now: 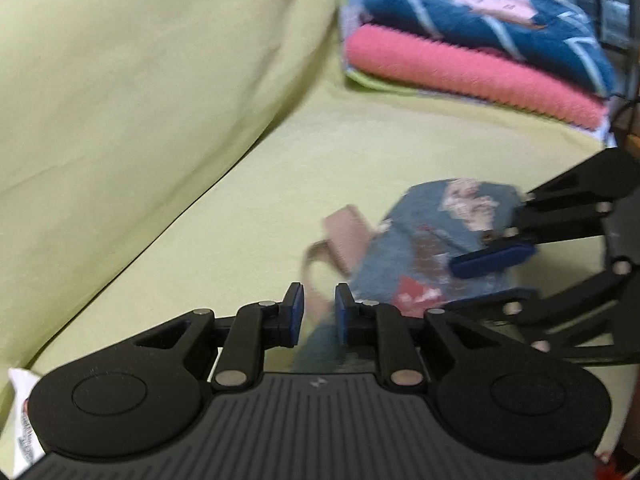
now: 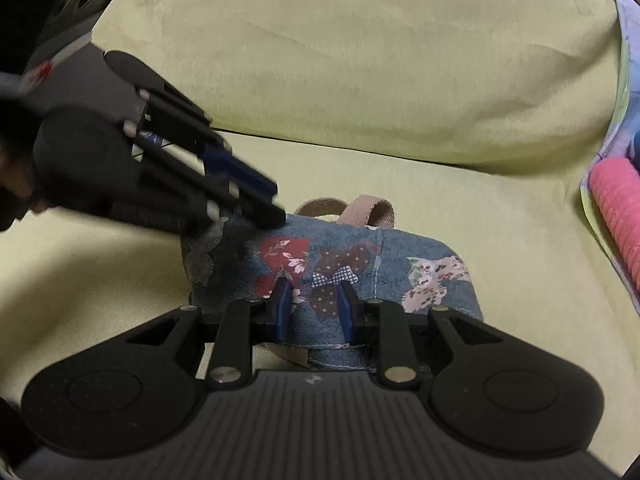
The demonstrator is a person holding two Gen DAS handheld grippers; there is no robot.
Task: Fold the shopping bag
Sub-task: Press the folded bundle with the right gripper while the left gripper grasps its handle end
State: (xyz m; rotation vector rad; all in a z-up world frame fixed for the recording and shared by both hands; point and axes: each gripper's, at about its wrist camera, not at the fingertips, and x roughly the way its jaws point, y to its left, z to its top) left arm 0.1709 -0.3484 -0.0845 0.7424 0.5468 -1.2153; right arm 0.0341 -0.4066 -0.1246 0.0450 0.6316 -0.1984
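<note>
One shopping bag (image 2: pixel 360 276), two grippers (image 1: pixel 319 312) (image 2: pixel 313 310), two folded blankets (image 1: pixel 472 76) (image 1: pixel 500 28), one back cushion (image 2: pixel 360 60).

Shopping bag (image 2: pixel 360 264) is matt woven cloth, denim-like, with printed patches and stitched seams; its handles (image 2: pixel 370 210) are coarse tan webbing. Beneath it, the sofa (image 2: pixel 360 60) looks soft, suede-like. Beyond the bag, folded towels (image 1: pixel 472 72) look fluffy, ribbed.

Left gripper (image 1: pixel 319 312): matte black linkage arms, silver rivets at the pivots, blue pads (image 1: pixel 295 312) on the fingertips; ribbed dark-grey base behind them, small pale logo at its front edge; right gripper (image 2: pixel 314 310) shows the same build, same blue pads (image 2: pixel 285 308).
</note>
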